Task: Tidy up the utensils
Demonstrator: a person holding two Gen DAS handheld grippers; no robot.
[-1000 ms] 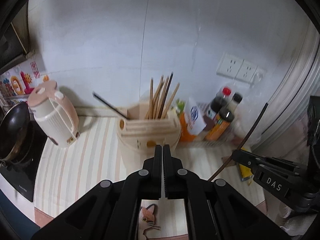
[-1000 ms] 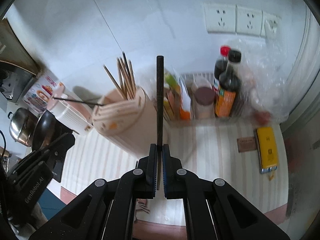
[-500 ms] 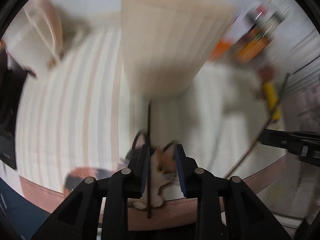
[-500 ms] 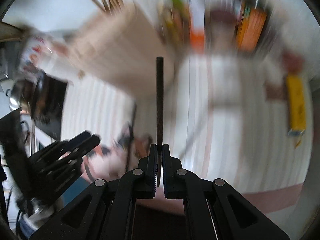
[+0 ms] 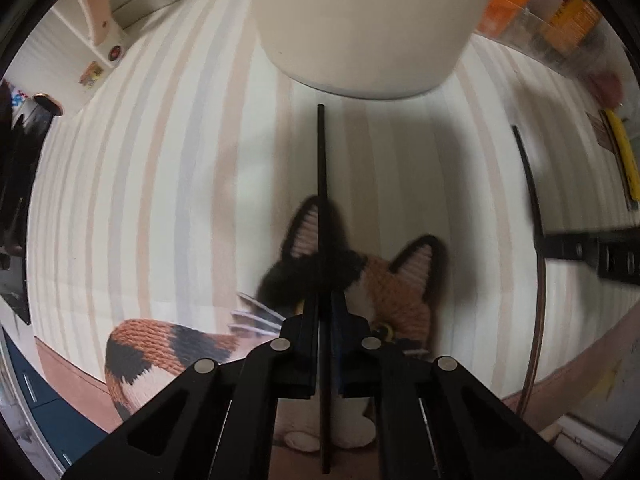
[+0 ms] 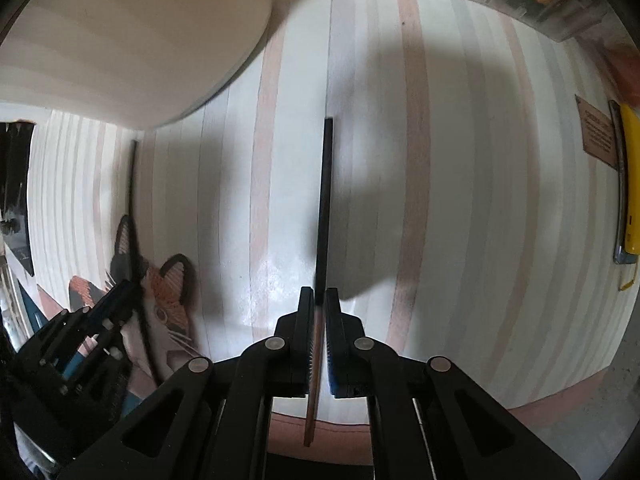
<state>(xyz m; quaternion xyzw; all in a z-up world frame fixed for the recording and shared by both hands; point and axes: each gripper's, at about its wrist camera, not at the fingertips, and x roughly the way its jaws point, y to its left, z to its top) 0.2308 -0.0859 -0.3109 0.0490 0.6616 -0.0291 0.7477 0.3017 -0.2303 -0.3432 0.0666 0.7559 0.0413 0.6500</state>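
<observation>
My left tool (image 5: 325,312) is clamped on a dark chopstick (image 5: 322,200). My right tool (image 6: 319,308) has just been easing open, a second chopstick (image 6: 325,200) between its pads. Both point down at the striped tabletop (image 5: 160,200) – the holder (image 5: 368,20) stands just beyond. Neither chopstick is stowed yet.

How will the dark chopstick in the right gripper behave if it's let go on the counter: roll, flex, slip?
The chopstick looks straight along its whole visible length, so probably stiff. It is thin for its length, so likely light. The striped counter looks smooth and glossy, and the stick is pinched only near one end by the right gripper, so it may well tip over and slide or roll.
</observation>
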